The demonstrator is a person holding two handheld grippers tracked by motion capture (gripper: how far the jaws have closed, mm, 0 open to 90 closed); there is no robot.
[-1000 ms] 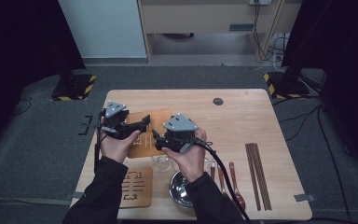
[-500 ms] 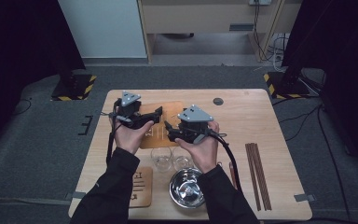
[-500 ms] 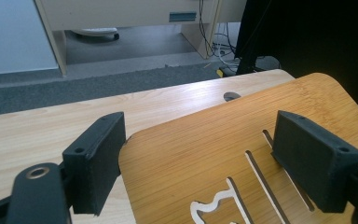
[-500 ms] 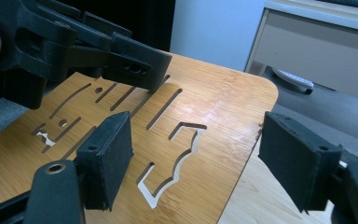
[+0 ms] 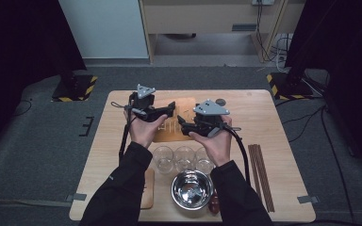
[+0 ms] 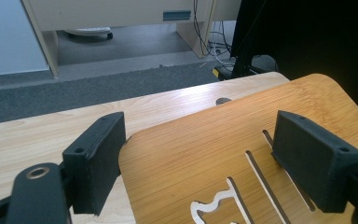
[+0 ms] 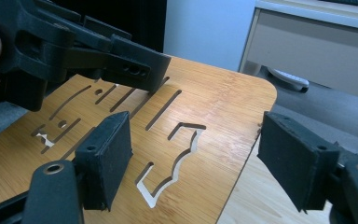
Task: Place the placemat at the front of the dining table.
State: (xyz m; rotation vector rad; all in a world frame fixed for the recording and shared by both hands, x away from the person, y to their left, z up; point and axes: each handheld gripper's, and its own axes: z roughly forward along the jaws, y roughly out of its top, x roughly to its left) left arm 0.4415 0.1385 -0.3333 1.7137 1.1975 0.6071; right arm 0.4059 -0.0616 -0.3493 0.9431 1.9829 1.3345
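A bamboo board (image 5: 168,133) with slot and figure cut-outs lies flat at the table's middle. My left gripper (image 5: 170,109) hangs over its left part and points right. In the left gripper view its jaws stand open (image 6: 205,163); one is off the board's rounded corner and the other is above the board (image 6: 191,140). My right gripper (image 5: 182,124) comes in from the right and points left, low over the same board (image 7: 214,102). It stands open (image 7: 200,158) with nothing between its pads. The left gripper's jaw (image 7: 130,65) shows just beyond it.
Three clear glasses (image 5: 184,157) stand in a row in front of the board, with a steel bowl (image 5: 192,189) nearer the person. Dark chopsticks (image 5: 260,176) lie at the right. A second wooden board (image 5: 147,190) sits at the front left. A small dark disc (image 5: 220,101) lies behind.
Both hands have moved away from the person, from over the glasses and bowl to over the bamboo board. The jaws kept the same opening.
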